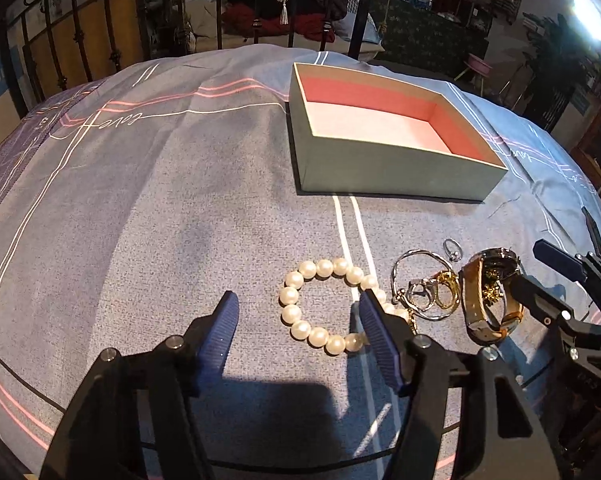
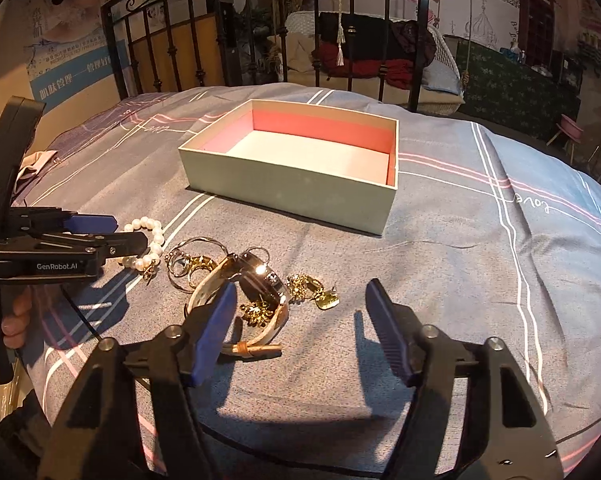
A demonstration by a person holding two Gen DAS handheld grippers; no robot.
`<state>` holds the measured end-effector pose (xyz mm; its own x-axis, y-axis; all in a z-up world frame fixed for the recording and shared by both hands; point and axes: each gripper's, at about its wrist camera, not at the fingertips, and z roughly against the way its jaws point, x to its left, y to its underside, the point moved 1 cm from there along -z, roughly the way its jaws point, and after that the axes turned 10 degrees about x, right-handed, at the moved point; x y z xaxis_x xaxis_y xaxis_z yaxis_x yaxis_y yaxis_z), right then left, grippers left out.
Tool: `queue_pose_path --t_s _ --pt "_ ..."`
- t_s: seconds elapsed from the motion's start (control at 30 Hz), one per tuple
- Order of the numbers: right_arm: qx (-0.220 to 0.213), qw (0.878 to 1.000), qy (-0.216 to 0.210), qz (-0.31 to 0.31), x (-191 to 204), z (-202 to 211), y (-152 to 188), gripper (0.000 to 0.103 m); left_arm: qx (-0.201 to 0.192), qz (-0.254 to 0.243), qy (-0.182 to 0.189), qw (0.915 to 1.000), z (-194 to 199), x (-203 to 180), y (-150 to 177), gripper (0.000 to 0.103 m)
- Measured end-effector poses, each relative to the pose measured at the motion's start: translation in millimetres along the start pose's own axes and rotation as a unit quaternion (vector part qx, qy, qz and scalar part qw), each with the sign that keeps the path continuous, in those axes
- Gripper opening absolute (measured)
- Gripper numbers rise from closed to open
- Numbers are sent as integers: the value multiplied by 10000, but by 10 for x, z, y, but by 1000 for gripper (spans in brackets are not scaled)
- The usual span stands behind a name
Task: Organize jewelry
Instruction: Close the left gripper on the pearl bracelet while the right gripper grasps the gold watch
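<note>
A grey box with a pink lining (image 1: 384,168) (image 2: 288,190) stands open on the bed. A pearl bracelet (image 1: 300,330) (image 2: 156,236) lies in front of it. My left gripper (image 1: 298,312) is open, low over the bracelet's left half, right finger on its right side. Beside it lie silver and gold rings (image 1: 428,292) (image 2: 188,266), a watch with a tan strap (image 1: 488,300) (image 2: 256,280) and a gold chain (image 2: 312,290). My right gripper (image 2: 300,300) is open, low around the watch and chain.
The blue-grey bedspread (image 1: 160,200) (image 2: 480,260) with pink and white lines covers the bed. A black metal bed frame (image 2: 380,40) stands behind the box. A small silver ring (image 1: 452,249) lies apart behind the pile.
</note>
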<state>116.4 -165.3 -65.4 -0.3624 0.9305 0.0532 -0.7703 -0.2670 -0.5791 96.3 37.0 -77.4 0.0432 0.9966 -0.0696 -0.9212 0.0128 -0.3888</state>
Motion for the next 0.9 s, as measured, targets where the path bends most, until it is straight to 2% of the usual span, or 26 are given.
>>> queue_pose_path --t_s 0.17,0.2,0.27,0.3,0.33,0.4,0.5,0.67,0.9 --pt "226 9997 -61 12 12 -82 29 53 167 -164 -169 9996 -45 -82 3 61" --pt "242 9997 -79 20 21 -94 31 52 184 -200 -182 9995 -48 -102 4 57" --pt "275 9995 -153 42 39 -109 39 48 164 -318 -125 9993 -32 -153 11 43" --pt "299 9993 -218 32 41 -116 43 46 119 -384 -180 9990 -22 -179 21 33" --pt "351 9991 -256 24 44 -138 48 42 115 -471 -120 9988 -17 -205 35 18" --pt "385 9987 -335 39 59 -167 55 31 109 -575 40 9983 -6 -245 54 9" --pt "359 9986 -349 161 109 -159 65 25 21 -695 82 9975 22 -307 85 9" --pt "254 9985 -483 66 56 -99 76 19 -179 -552 135 9982 123 -328 67 9" --pt "121 9988 -477 26 15 -9 109 19 -341 -468 98 9983 256 -330 6 9"
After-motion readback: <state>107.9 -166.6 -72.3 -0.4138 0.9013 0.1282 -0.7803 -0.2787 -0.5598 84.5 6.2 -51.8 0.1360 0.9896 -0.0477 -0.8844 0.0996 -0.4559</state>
